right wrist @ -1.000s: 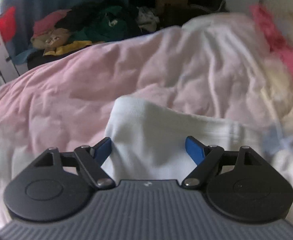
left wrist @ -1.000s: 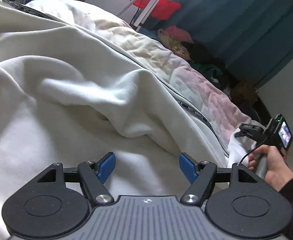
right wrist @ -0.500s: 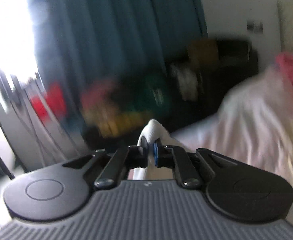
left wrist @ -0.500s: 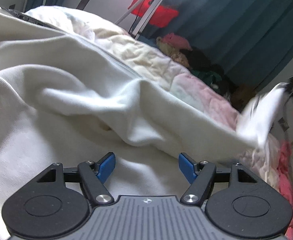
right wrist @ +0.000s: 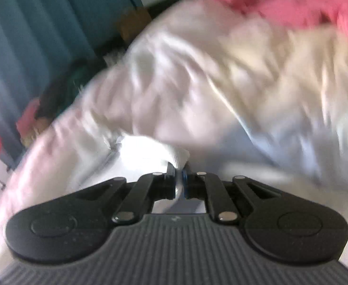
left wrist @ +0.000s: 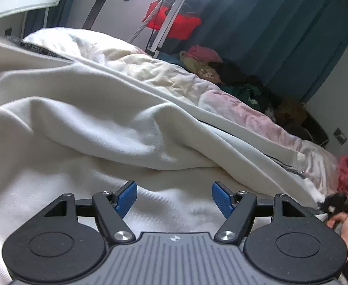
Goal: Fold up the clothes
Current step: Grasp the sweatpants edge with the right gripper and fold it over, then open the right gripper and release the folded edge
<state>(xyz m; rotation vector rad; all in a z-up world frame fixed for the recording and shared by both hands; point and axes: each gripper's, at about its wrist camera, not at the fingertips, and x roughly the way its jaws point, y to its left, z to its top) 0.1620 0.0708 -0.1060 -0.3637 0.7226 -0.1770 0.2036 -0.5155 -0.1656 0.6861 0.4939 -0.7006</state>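
A large cream-white garment (left wrist: pixel 83 123) lies rumpled across the bed, with a black printed band along one edge. My left gripper (left wrist: pixel 174 197) hovers just over its near part, jaws open, nothing between the blue pads. In the blurred right wrist view my right gripper (right wrist: pixel 179 178) is shut on a white corner of the garment (right wrist: pixel 150 149), which bunches up just ahead of the fingers. That same right gripper (left wrist: pixel 337 201) shows low at the right edge of the left wrist view, with a hand (left wrist: pixel 347 228) on it.
A pale pink and cream quilt (left wrist: pixel 233 102) covers the bed under the garment. A pile of clothes (left wrist: pixel 221 71) lies beyond the bed by dark blue curtains (left wrist: pixel 280 23). A red item (left wrist: pixel 174 23) hangs on a white stand. Pink fabric (right wrist: pixel 304 7) lies at the far right.
My right gripper shut on the garment's white corner, swung it up and away, then brought it back low over the bed. The left gripper barely moved and stays open.
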